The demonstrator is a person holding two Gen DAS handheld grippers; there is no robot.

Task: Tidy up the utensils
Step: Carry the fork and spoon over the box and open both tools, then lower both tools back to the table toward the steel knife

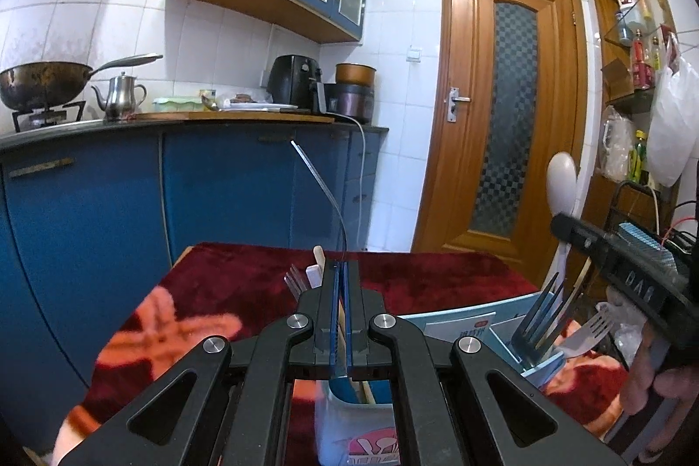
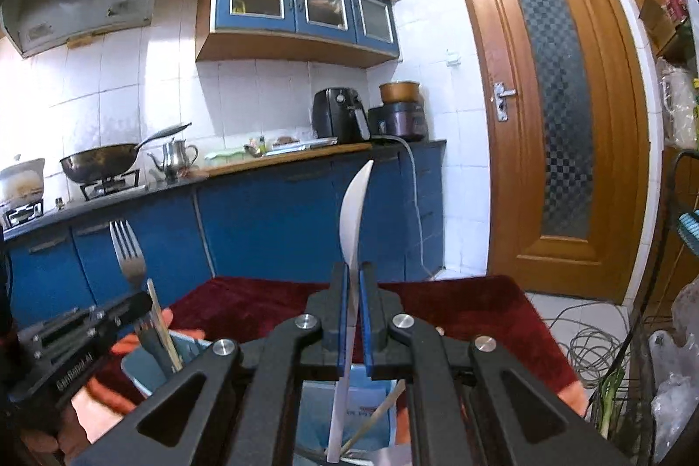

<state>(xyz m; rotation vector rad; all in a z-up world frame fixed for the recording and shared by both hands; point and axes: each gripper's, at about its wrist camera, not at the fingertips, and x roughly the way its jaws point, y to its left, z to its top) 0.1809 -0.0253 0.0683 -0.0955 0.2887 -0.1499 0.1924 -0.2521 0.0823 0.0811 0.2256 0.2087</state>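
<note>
Left gripper (image 1: pixel 340 269) clenched on a metal fork (image 1: pixel 321 191), tines up, above a blue utensil holder (image 1: pixel 349 422) near the table's (image 1: pixel 244 269) front edge. Right gripper (image 2: pixel 354 274) grasped a white spoon (image 2: pixel 354 212), bowl up, over that edge.

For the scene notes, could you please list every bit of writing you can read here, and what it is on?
"GenRobot.AI": on the side of the left gripper, seen from the right wrist.
Embossed letters on the right gripper: unclear.
Red print on the white card by the holders: too blurred.
Picture label on the utensil holder: no readable words.
</note>
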